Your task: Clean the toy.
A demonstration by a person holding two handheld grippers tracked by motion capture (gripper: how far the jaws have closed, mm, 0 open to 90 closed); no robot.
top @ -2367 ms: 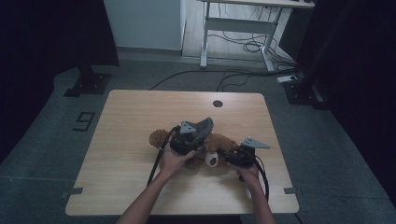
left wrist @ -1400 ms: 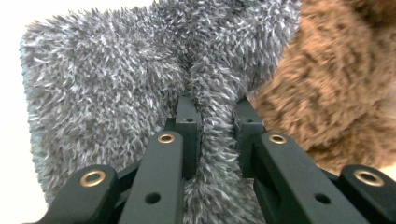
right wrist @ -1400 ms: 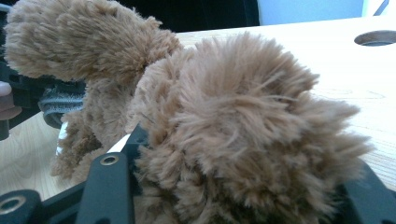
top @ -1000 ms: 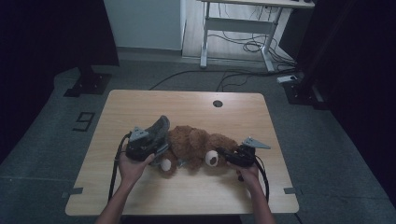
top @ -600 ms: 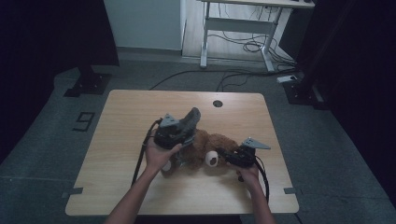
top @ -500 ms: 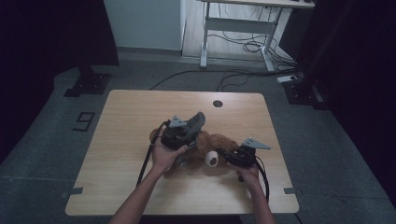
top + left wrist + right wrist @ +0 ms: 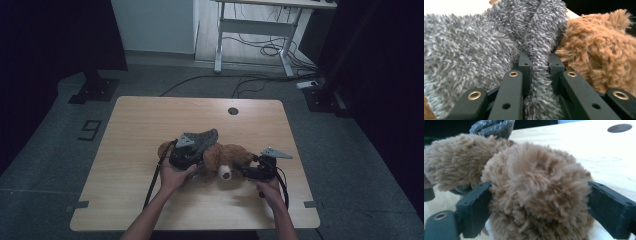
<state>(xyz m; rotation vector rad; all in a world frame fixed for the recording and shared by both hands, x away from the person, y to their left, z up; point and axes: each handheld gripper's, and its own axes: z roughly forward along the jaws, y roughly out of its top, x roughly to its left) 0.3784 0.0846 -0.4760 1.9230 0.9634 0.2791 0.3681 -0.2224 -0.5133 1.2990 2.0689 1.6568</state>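
Observation:
A brown teddy bear [image 7: 227, 157] lies on the wooden table [image 7: 150, 120], its white snout toward the near edge. My left gripper [image 7: 192, 154] is at the bear's left side, shut on a fold of grey fuzzy cloth [image 7: 202, 136] that drapes over it. In the left gripper view the cloth [image 7: 474, 50] runs between the closed jaws of the left gripper [image 7: 540, 62], and the bear [image 7: 599, 57] is just to the right. My right gripper [image 7: 537, 192] has just been opening its jaws. They stand wide on either side of the bear's head [image 7: 529, 175].
A round cable hole [image 7: 233, 111] sits near the table's far edge. Beyond the table a white desk frame [image 7: 255, 30] stands over loose cables on the floor. Black stand bases [image 7: 95, 90] are at the far left and far right.
My left hand has carried the grey cloth from the bear's left end rightward and down onto its body. The right hand has stayed at the bear's head.

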